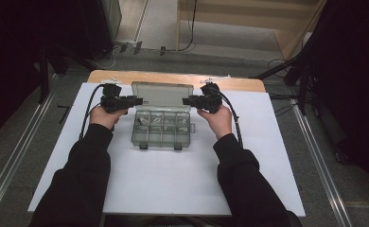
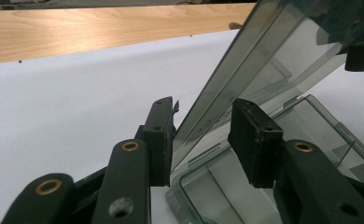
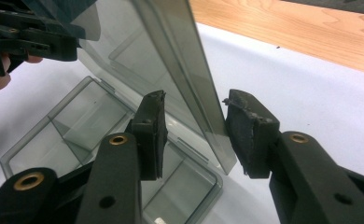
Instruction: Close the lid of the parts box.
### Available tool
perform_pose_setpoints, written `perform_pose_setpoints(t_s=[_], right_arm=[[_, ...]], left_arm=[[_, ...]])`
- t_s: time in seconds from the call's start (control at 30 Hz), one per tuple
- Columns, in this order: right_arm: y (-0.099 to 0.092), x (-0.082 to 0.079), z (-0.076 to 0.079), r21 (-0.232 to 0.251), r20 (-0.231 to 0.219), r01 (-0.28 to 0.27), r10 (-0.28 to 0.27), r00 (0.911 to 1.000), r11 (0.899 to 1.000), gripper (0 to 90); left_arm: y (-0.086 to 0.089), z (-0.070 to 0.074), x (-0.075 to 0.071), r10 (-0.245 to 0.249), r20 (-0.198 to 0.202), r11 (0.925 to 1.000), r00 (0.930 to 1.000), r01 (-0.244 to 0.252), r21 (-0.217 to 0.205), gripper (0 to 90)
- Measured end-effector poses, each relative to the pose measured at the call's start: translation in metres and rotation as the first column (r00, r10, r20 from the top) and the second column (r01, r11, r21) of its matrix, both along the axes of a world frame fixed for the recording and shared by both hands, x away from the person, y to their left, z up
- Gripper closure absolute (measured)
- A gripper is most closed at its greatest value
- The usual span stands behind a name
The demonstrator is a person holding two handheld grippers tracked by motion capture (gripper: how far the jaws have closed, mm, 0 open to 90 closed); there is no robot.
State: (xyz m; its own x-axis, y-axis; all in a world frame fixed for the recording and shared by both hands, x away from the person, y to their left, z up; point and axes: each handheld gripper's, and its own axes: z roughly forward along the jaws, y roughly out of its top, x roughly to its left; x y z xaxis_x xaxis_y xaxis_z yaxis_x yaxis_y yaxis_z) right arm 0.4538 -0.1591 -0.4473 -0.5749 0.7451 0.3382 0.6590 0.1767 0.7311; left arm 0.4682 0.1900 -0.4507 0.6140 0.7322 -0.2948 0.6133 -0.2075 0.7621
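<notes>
Right now both grippers straddle the raised lid (image 1: 162,92) of the clear organizer box (image 1: 160,133): left gripper (image 1: 136,100) and right gripper (image 1: 187,100), jaws parted, neither clamping.

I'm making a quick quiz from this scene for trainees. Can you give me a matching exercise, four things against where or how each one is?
Things:
1. lid
2. box
3. left gripper
4. right gripper

States:
A. jaws open around the lid's right edge
B. raised, tilted back
C. jaws open around the lid's left edge
D. lying on the white sheet, compartments showing

Pairs: 1-B, 2-D, 3-C, 4-A
</notes>
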Motion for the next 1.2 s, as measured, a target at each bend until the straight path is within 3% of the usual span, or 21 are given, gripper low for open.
perform_pose_setpoints(t_s=[0.13,0.27,0.37,0.6,0.93,1.2], right_arm=[[-0.001,-0.003,0.000,0.008,-0.001,-0.012,0.012,0.9999,1.000,58.4],[-0.001,-0.006,0.001,0.003,0.000,-0.025,0.025,0.9997,1.000,58.1],[-0.001,-0.009,0.001,0.001,0.007,-0.029,0.029,0.9995,1.000,57.1],[-0.001,-0.016,0.000,-0.001,0.033,-0.034,0.034,0.9989,0.999,55.6],[-0.003,-0.017,-0.001,0.011,0.036,-0.038,0.037,0.9987,0.999,54.9],[-0.002,-0.020,0.000,-0.003,0.041,-0.042,0.042,0.9983,0.999,54.5]], left_arm=[[0.002,-0.002,-0.004,-0.009,0.005,0.9996,0.9999,0.009,-0.026,56.2],[0.004,-0.002,-0.006,-0.009,-0.017,0.9999,0.9998,0.009,-0.013,54.5],[0.006,-0.002,-0.009,-0.008,-0.006,0.9995,0.9999,0.008,-0.029,54.3],[0.004,0.001,-0.012,-0.021,-0.011,0.9996,0.9997,0.021,-0.016,50.3],[0.008,0.005,-0.014,-0.035,-0.041,0.9992,0.9985,0.034,-0.020,40.2],[0.017,0.011,-0.023,-0.038,-0.054,0.9993,0.9978,0.038,-0.006,37.9]])
